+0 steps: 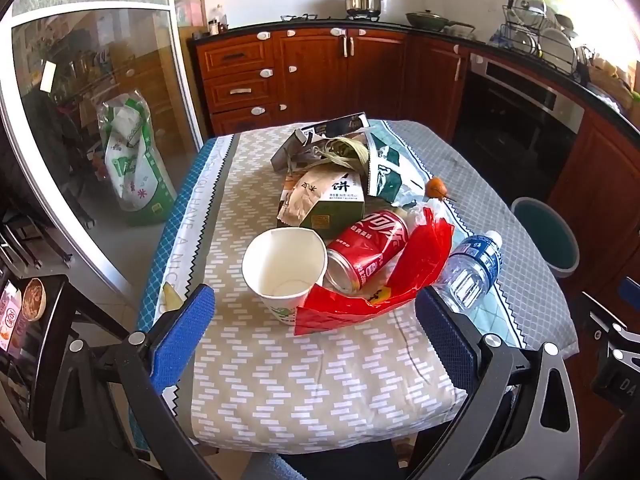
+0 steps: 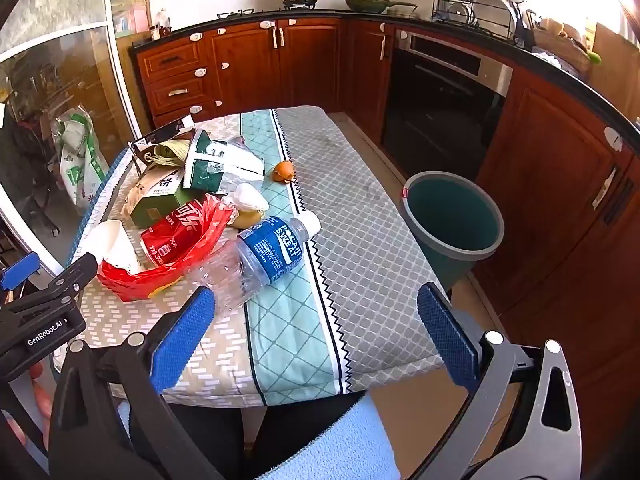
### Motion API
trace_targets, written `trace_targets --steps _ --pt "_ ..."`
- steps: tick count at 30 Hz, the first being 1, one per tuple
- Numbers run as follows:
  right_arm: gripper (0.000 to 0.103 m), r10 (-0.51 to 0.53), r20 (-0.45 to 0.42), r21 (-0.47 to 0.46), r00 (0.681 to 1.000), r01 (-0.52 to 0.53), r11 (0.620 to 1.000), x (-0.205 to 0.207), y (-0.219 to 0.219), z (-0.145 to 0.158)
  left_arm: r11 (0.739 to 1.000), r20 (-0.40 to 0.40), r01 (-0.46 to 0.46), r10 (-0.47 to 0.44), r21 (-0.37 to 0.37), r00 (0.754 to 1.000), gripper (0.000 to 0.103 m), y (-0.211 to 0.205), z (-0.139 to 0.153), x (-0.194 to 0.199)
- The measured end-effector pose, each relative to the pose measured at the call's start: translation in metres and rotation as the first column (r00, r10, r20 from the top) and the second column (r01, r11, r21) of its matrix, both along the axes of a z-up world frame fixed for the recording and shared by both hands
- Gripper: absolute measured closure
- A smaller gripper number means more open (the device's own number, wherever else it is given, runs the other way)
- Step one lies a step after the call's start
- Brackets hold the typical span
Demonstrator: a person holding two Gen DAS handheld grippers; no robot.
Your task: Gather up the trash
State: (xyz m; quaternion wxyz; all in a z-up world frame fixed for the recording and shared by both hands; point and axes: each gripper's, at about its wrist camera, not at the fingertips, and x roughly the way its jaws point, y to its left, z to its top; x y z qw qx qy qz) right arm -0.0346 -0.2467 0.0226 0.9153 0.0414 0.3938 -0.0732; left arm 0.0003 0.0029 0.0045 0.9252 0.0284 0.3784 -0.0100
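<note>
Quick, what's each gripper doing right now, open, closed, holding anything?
Left gripper: open, holding nothing, short of the paper cup.
Right gripper: open, holding nothing, near the plastic bottle.

Quick count of the pile on the bench [image 2: 360, 216]: one white paper cup [image 1: 282, 270], one red cola can [image 1: 366, 254], one red plastic bag [image 1: 420, 268], and one clear Pocari Sweat bottle [image 2: 264, 254] with a blue label. Behind those sat one green carton [image 1: 332, 204], one crumpled brown paper bag [image 1: 304, 194], one green-and-white wrapper [image 2: 218, 168], one dark flattened box [image 1: 320, 136] and one bundle of pale straw-like strands [image 1: 344, 152]. Off to the side there was one small orange fruit [image 2: 283, 171]. On the floor stood one teal waste bin [image 2: 452, 216]. Two pairs of blue-padded tongs were in view, the left tongs [image 1: 316, 332] and the right tongs [image 2: 316, 332].
</note>
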Motion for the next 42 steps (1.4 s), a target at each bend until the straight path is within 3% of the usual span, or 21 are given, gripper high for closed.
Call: trace_targets --steps 42 --pt "0.006 -0.005 -0.025 -0.004 1.0 0.005 1.0 0.0015 0.0034 -0.0062 1.0 -0.008 -0.01 0.01 0.0 1.0 0.003 0.0039 -0.0037 -0.0001"
